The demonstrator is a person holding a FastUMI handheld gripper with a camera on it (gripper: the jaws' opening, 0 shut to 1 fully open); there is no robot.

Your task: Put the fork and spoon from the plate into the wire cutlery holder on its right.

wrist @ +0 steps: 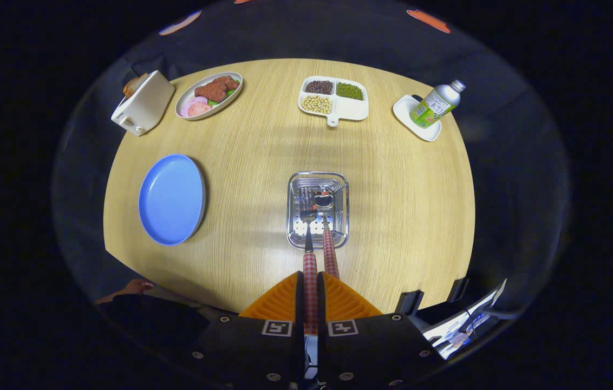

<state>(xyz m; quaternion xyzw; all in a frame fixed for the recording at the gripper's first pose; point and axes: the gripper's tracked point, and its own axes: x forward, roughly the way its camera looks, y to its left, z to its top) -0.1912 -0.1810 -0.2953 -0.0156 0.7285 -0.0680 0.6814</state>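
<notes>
Round wooden table; toaster, food dishes and bottle along its far edge; gripper clamps a checked handle above the holder

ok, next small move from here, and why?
Probably open the gripper and let go. Its fingers are shut on the fork handle, and the fork's head already sits inside the wire cutlery holder beside the spoon. The blue plate lies bare.

Worktop: light wood grain, rounded far edge, corner toward the near left | Wall: black cloth hung behind the worktop | Light: bright from above, soft shadow bands across the wood | Surroundings: dark beyond the worktop on every side
</notes>
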